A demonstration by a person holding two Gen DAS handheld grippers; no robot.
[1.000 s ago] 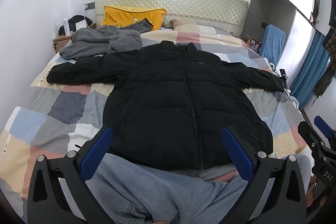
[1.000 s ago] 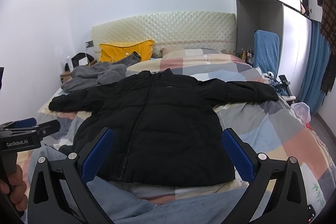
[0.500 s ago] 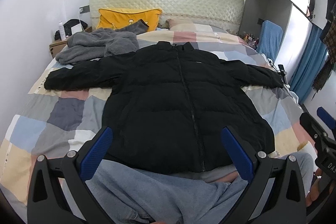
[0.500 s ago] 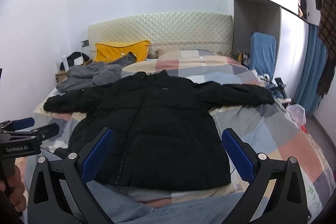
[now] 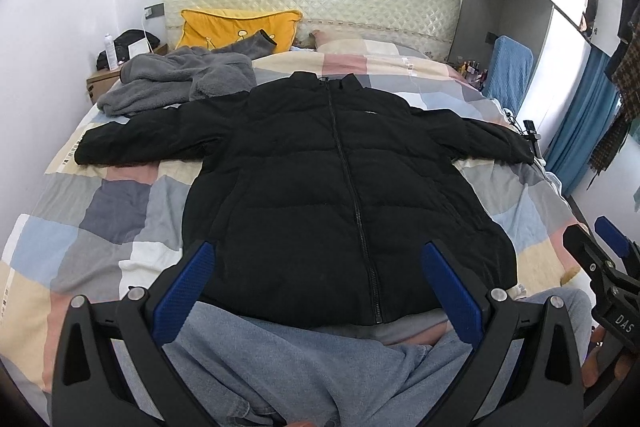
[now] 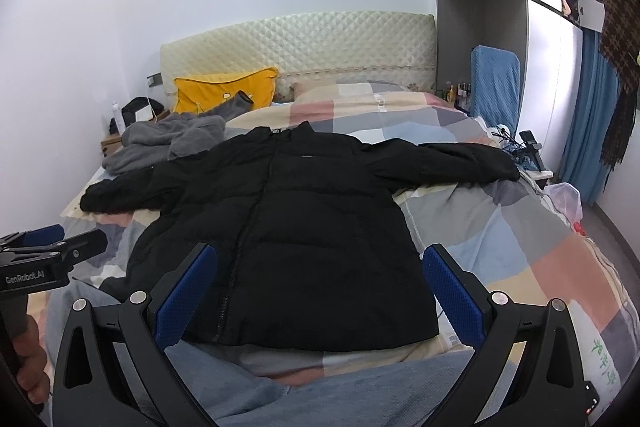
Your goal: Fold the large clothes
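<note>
Black quilted puffer jacket [image 5: 336, 195] lies flat, zipped, sleeves outspread on the patchwork-quilted bed [image 5: 120, 211]. No fold made. Left tongs [image 5: 320, 291] and right tongs [image 6: 320, 291]: released, empty.

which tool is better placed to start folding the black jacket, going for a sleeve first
Neither clearly. Both tools, left and right, hover open over the jacket's hem, touching nothing. The left tool sits nearer the sleeve by the grey fleece, the right nearer the sleeve by the blue curtain.
</note>
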